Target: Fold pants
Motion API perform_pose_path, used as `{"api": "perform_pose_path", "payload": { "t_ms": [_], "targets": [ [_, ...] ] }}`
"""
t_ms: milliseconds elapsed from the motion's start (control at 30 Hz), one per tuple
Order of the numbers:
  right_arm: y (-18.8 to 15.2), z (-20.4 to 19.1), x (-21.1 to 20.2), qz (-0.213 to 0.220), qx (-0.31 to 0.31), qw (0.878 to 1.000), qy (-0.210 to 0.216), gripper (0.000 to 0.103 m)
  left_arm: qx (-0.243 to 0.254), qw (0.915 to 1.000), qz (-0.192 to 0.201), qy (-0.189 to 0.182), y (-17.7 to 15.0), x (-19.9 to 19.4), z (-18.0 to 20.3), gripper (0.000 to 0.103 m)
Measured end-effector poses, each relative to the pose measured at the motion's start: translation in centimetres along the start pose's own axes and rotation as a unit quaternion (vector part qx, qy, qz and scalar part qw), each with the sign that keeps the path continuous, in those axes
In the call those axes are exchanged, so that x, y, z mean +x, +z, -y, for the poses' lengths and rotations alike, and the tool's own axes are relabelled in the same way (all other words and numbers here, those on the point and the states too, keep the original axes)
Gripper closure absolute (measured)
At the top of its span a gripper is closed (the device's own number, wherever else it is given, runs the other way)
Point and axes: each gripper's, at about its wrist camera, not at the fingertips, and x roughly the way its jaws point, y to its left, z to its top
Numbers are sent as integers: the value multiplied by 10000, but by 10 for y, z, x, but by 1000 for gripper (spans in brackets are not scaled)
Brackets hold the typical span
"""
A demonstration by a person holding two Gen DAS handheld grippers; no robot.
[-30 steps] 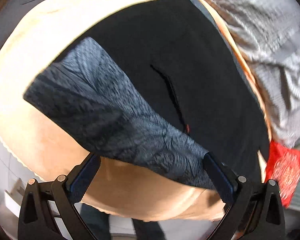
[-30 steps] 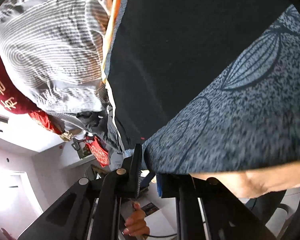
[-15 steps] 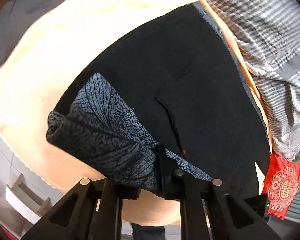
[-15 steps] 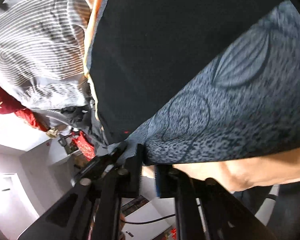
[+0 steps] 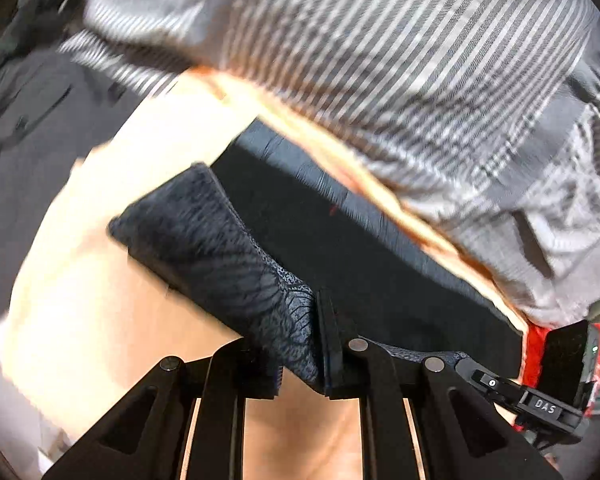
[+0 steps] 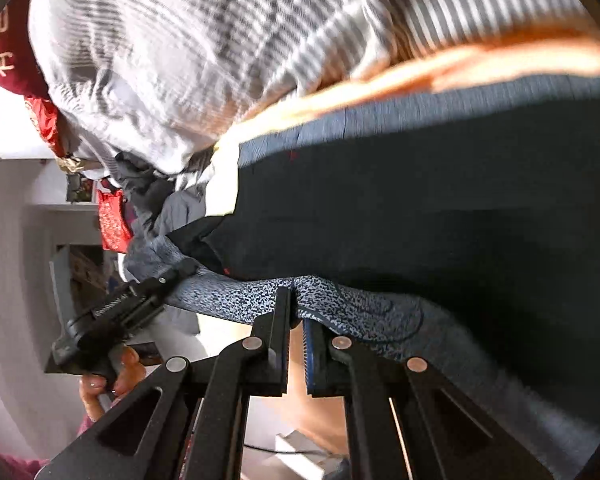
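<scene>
Clamping both tools on pants (image 5: 236,264) hem: left gripper (image 5: 300,344) and right gripper (image 6: 296,312) each pinch the grey patterned edge, lifted off the peach surface (image 5: 100,320); the black part lies flat beside striped bedding (image 5: 380,60).

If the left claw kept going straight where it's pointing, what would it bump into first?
Probably the black pants themselves. The left claw is shut on their patterned hem, and the black cloth lies right ahead. Beyond that is the striped bedding, though depth is hard to judge.
</scene>
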Motion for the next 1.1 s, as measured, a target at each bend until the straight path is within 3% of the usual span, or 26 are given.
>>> {"api": "perform_pose_path", "payload": {
  "t_ms": [200,267,333,467,500,533,567,600,667,700,733,833,933,1033,1100],
  "targets": [
    [79,24,26,-104,78,9998,-130,97,48,9996,28,267,49,55,10,87],
    [100,35,41,-249,109,9994,-192,97,121,9984,-1,552,58,76,14,83],
    [114,47,59,-408,125,9987,-274,97,133,9968,-44,782,61,93,14,78],
    [121,59,80,-569,140,9977,-342,96,-16,9972,-90,742,65,98,10,74],
    [122,61,82,-587,163,9976,-336,96,-21,9973,-105,721,66,94,11,70],
    [122,62,82,-596,181,9976,-317,95,-9,9970,-60,766,68,87,12,53],
    [123,62,80,-599,175,9976,-292,93,13,9958,110,906,69,75,13,44],
    [124,59,75,-582,137,9979,-246,84,43,9943,293,1026,70,64,14,30],
    [127,53,64,-527,60,9986,-89,53,212,9913,598,1151,71,40,17,29],
    [127,44,53,-401,13,9992,41,29,331,9902,637,1198,71,32,19,29],
    [127,38,43,-264,-26,9996,79,22,484,9878,643,1331,69,28,22,29],
    [113,21,15,-43,-158,9995,275,22,1067,9800,349,1641,49,42,37,29],
    [86,19,2,-194,-269,9986,407,22,1549,9706,-30,1841,21,77,53,29],
    [57,32,13,-645,-507,9965,-138,22,1706,9605,-323,2173,-1,117,59,28],
    [48,48,23,-806,-650,9928,-600,27,1711,9573,-38,2330,-8,118,58,21]
  ]
}}
